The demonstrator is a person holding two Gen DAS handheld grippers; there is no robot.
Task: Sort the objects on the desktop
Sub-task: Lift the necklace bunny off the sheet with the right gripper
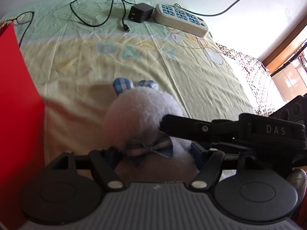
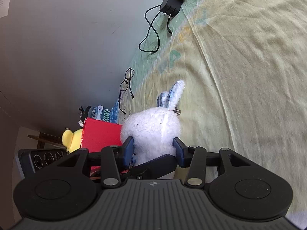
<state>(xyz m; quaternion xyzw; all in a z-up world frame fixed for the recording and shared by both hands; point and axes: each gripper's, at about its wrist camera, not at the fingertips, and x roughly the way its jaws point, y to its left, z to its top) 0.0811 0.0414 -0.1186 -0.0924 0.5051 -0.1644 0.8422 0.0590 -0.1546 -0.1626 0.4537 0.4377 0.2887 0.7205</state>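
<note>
Item: white fluffy plush rabbit with blue-checked ears and bow tie [image 2: 151, 132], standing on the pale yellow printed bed sheet [image 2: 249, 76], just right of the red rigid box [image 2: 101, 136]. I see my right tool [image 2: 153, 149] clasping its body, blue pads [image 2: 129, 147] pressed into the pile on both flanks; its long axis runs away from that tool, ears far. My left tool [image 1: 155, 151] brackets the bow tie from the front; whether it pinches I cannot tell. Texture: soft, compressible, woolly. Far edge: black charger with cable [image 1: 141, 12], cream power strip [image 1: 182, 19], black-framed glasses [image 2: 126, 84]. Yellow plush [image 2: 72, 138] beyond the box.
</note>
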